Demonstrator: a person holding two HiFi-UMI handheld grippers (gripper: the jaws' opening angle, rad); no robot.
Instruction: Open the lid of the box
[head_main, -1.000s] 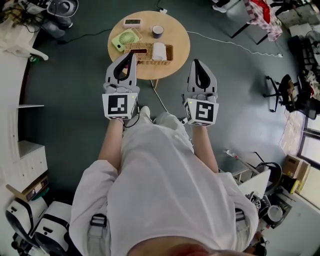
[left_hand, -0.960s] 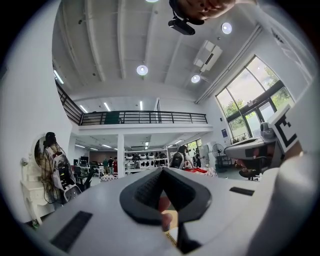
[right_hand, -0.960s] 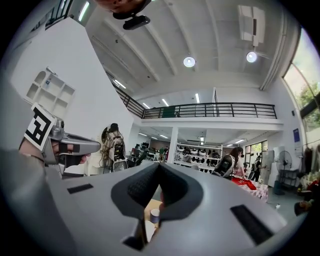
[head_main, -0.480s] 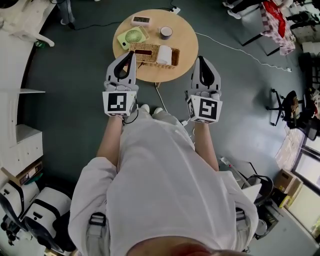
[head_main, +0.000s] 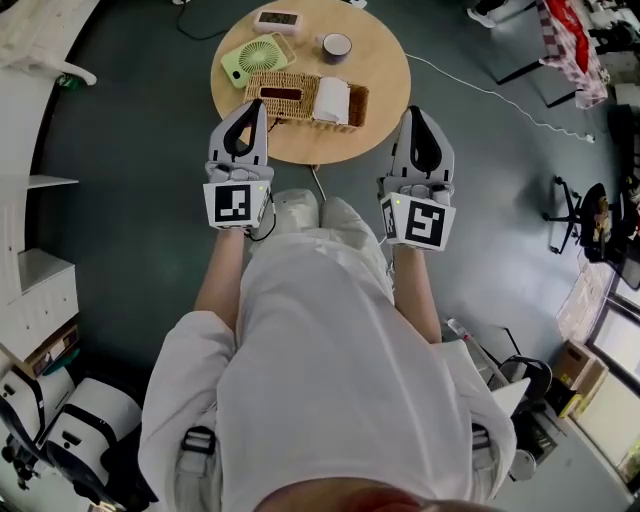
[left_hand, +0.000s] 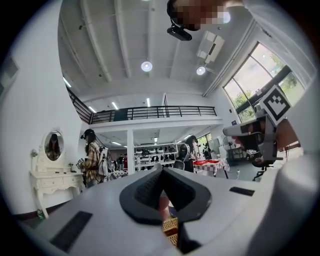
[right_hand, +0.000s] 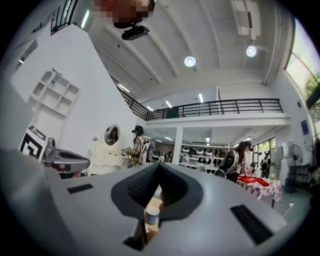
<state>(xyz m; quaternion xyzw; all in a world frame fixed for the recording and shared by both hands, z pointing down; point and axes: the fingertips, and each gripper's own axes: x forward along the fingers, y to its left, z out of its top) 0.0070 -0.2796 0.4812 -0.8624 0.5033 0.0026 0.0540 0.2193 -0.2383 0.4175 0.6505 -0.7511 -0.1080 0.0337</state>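
Note:
A round wooden table (head_main: 380, 100) stands ahead at the top of the head view. On it are a wicker basket (head_main: 300, 108) with a dark red item and a white roll (head_main: 331, 100) inside, a green fan (head_main: 250, 56), a white clock-like box (head_main: 278, 20) and a cup (head_main: 336, 45). My left gripper (head_main: 258, 106) is shut and empty, with its tip over the table's near edge beside the basket. My right gripper (head_main: 416, 112) is shut and empty, just off the table's right edge. Between the left jaws a bit of wicker basket (left_hand: 170, 226) shows. The cup (right_hand: 152, 215) shows through the right gripper (right_hand: 159, 166).
White shelving (head_main: 40, 280) lines the left side. A white cable (head_main: 490, 90) runs over the dark floor to the right of the table, and an office chair (head_main: 585, 215) stands further right. Cardboard boxes (head_main: 575, 365) sit at lower right. People stand far off in both gripper views.
The person has stepped towards the table, so it lies closer under both grippers. The left gripper's tip now overlaps the table edge. Both grippers stay shut.

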